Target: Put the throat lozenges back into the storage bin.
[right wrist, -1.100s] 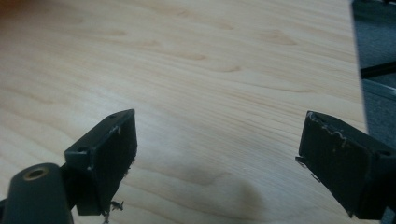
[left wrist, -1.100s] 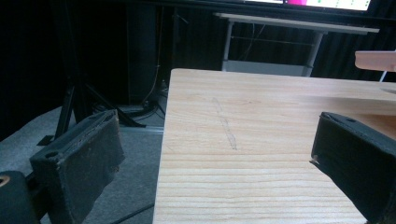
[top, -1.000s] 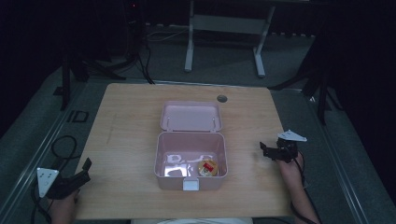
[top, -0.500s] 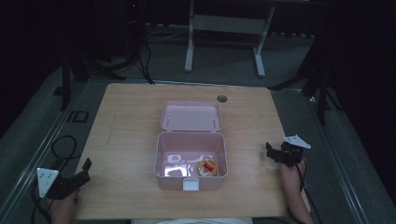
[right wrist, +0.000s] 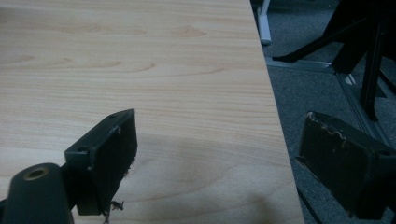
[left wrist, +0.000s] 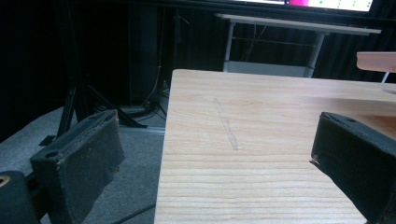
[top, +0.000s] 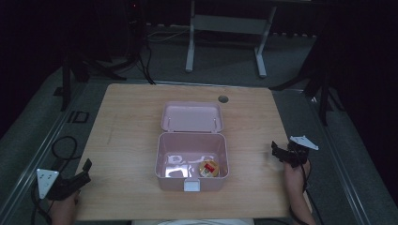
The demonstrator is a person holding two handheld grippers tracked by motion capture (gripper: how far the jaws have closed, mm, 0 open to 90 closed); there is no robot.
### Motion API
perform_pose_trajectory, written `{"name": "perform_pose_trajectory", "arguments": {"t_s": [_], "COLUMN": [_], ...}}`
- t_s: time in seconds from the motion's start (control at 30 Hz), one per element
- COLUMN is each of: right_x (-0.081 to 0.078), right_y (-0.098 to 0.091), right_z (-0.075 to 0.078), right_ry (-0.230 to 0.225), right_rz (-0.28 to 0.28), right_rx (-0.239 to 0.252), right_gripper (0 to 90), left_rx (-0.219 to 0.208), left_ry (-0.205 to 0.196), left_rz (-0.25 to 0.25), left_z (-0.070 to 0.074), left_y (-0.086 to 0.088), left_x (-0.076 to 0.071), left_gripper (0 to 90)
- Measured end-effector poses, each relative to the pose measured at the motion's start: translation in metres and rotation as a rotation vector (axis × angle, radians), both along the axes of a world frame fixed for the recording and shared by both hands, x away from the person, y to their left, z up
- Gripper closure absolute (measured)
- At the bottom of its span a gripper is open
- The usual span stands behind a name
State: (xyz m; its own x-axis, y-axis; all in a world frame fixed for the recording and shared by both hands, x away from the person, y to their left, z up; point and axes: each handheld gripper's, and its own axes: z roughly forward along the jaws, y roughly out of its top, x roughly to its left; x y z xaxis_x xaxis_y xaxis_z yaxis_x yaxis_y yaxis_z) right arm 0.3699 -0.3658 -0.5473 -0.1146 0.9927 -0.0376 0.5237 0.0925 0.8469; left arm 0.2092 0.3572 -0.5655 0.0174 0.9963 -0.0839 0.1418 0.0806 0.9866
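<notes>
A pink box sits open at the middle of the surface, its lid tipped back on the far side. Inside, at the near right, lies a small round item with a red spot, and a white latch shows on the near wall. The left tool hangs at the surface's near left corner, released, its jaws wide apart with 1 over the floor and 1 over the wood. The right tool hangs at the right edge, also released, jaws straddling that edge. Both are well apart from the box.
</notes>
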Motion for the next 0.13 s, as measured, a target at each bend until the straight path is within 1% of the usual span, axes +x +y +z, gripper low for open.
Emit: {"name": "perform_pose_trajectory", "arguments": {"t_s": [0.13], "right_x": [0.0011], "right_y": [0.0029], "right_z": [-0.0014], "right_ry": [0.009], "right_rz": [0.005], "right_rx": [-0.027], "right_gripper": [11.3], "left_rx": [-0.001], "left_ry": [0.001], "left_rz": [0.001], "left_z": [0.0], "left_y": [0.0001], "left_x": [0.0001], "left_gripper": [2.4]}}
